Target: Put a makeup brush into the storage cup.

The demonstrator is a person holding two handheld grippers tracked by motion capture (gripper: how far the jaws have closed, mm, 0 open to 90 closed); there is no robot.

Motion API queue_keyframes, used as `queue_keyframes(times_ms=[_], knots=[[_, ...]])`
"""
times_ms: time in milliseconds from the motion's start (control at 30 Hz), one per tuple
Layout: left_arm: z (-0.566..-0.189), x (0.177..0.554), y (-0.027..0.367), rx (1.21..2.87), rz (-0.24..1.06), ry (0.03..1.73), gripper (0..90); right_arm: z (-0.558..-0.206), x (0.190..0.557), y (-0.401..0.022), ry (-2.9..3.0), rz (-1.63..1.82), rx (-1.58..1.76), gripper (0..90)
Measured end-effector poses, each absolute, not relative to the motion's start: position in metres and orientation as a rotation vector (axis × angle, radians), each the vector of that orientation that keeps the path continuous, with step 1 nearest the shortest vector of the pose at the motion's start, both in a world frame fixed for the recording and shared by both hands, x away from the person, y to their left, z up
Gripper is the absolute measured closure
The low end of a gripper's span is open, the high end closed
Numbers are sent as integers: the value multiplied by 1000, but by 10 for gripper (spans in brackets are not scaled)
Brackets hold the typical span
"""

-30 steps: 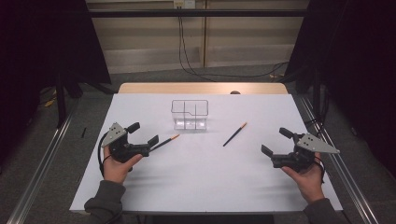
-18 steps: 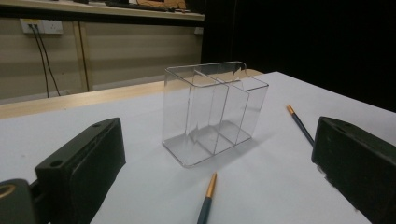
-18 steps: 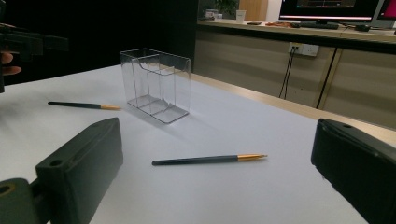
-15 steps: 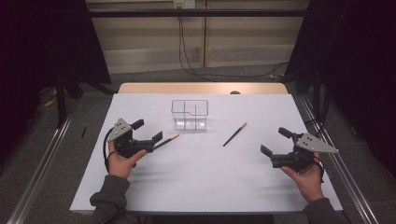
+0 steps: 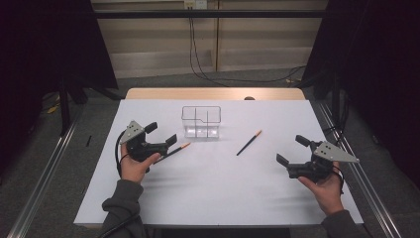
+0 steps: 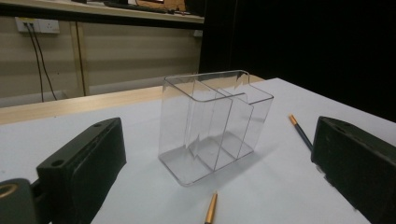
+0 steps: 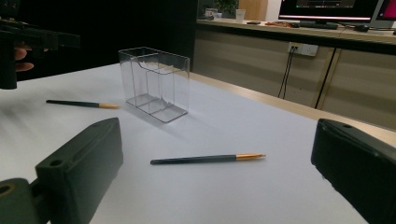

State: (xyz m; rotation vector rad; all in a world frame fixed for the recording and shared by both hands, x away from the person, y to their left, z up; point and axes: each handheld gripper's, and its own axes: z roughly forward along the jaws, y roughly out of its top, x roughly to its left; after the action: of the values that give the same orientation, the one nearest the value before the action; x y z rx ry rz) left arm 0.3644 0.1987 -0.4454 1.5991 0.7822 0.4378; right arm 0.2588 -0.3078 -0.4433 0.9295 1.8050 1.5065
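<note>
A clear plastic box (image 5: 201,122) with several compartments stands upright on the white table (image 5: 218,198), toward the back. Two dark pencils with orange ends lie flat. One pencil (image 5: 176,150) is left of the box, the other pencil (image 5: 248,142) is to its right. My left gripper (image 5: 161,133) is open right at the left pencil; its orange end (image 6: 211,209) shows low between the jaws, with the box (image 6: 215,126) straight ahead. My right gripper (image 5: 292,149) is open and empty near the right edge, facing the right pencil (image 7: 205,159) and the box (image 7: 155,84).
A bare wooden strip (image 5: 213,93) runs along the table's far edge. Metal rails (image 5: 44,168) flank both sides on the floor. Cables (image 5: 198,54) hang on the back wall. Open white surface spans the front middle between the hands.
My left gripper has moved right and slightly forward, closing in on the left pencil. The right gripper, both pencils and the box have stayed put.
</note>
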Motion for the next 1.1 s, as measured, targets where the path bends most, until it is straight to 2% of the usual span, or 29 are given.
queue_keyframes(times_ms=[400,1100], knots=[[-451,375,188,1591,399,792,32,-444,259,-309,1806,1508,925,16],[-450,385,182,1702,415,821,32,-444,259,-307,1812,1506,922,16]])
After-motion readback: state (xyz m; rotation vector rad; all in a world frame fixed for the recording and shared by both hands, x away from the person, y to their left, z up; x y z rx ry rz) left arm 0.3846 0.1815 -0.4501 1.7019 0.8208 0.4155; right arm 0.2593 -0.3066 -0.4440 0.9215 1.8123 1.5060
